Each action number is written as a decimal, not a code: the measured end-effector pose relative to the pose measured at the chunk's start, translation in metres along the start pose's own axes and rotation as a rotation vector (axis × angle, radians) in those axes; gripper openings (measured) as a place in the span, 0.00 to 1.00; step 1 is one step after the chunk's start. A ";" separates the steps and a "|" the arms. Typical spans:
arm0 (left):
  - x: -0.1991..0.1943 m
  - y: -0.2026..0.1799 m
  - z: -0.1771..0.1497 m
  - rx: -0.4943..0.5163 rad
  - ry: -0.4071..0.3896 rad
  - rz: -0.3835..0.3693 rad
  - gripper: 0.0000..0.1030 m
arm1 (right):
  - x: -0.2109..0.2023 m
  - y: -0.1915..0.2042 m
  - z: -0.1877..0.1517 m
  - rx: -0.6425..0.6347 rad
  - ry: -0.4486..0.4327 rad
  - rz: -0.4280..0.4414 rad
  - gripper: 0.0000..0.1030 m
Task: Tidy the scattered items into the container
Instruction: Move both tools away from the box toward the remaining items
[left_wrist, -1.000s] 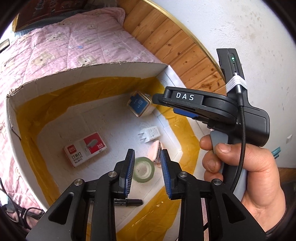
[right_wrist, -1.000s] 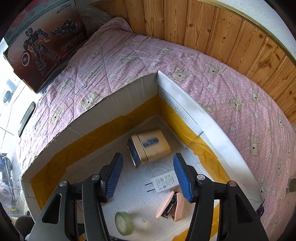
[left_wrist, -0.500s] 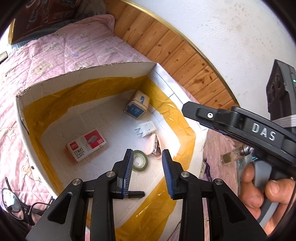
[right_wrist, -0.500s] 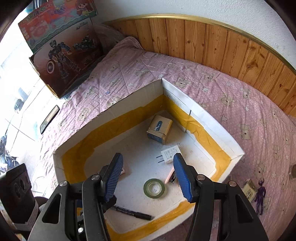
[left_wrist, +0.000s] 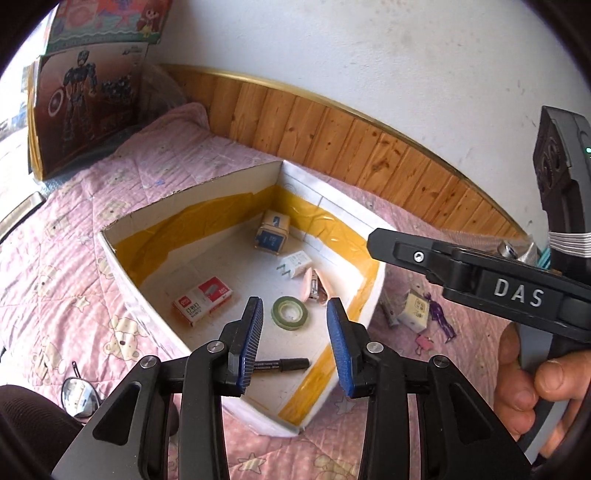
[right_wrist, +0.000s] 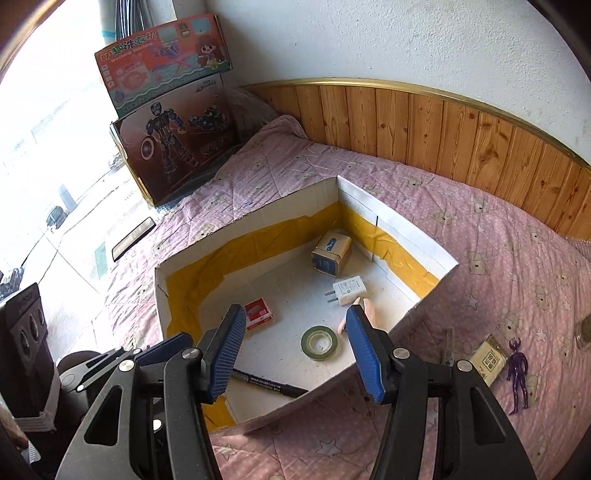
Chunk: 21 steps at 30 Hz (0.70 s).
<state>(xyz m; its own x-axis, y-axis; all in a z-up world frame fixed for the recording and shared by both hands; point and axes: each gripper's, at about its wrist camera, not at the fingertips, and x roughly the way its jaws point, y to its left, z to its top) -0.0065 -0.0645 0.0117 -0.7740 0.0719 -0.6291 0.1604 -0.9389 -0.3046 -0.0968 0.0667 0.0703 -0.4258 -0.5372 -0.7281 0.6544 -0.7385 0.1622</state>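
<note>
A white cardboard box (right_wrist: 413, 230) lined with yellow tape sits on the pink bed. Inside lie a tan and blue carton (right_wrist: 330, 254), a white plug (right_wrist: 349, 291), a pink stapler (left_wrist: 314, 284), a green tape roll (right_wrist: 320, 342), a red staples box (left_wrist: 203, 300) and a black marker (right_wrist: 269, 384). On the quilt right of the box lie a purple figure (right_wrist: 517, 376), a small tan packet (right_wrist: 489, 360) and a pink clip (left_wrist: 424, 341). My left gripper (left_wrist: 293, 341) and right gripper (right_wrist: 295, 350) are open and empty, held above the box's near side.
Toy cartons (right_wrist: 173, 140) lean at the head of the bed. A wood-panelled wall (right_wrist: 461, 125) runs behind. Glasses (left_wrist: 79, 395) lie on the quilt at lower left. A dark flat bar (right_wrist: 133, 238) lies left of the box.
Both grippers have pulled up and back from the box, so the whole box and the quilt beside it now show. Both stay open. The items inside have not moved.
</note>
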 end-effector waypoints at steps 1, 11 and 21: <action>-0.004 -0.005 -0.003 0.018 -0.005 -0.001 0.38 | -0.004 -0.002 -0.005 0.008 -0.010 0.005 0.56; -0.031 -0.037 -0.017 0.108 -0.048 -0.054 0.40 | -0.032 -0.017 -0.044 0.033 -0.054 0.025 0.56; -0.028 -0.073 -0.032 0.187 -0.021 -0.122 0.43 | -0.060 -0.045 -0.076 0.058 -0.103 0.063 0.56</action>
<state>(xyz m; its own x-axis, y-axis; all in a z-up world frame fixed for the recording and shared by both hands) 0.0228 0.0130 0.0291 -0.7938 0.1831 -0.5799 -0.0500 -0.9700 -0.2378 -0.0531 0.1633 0.0556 -0.4486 -0.6203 -0.6434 0.6463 -0.7224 0.2458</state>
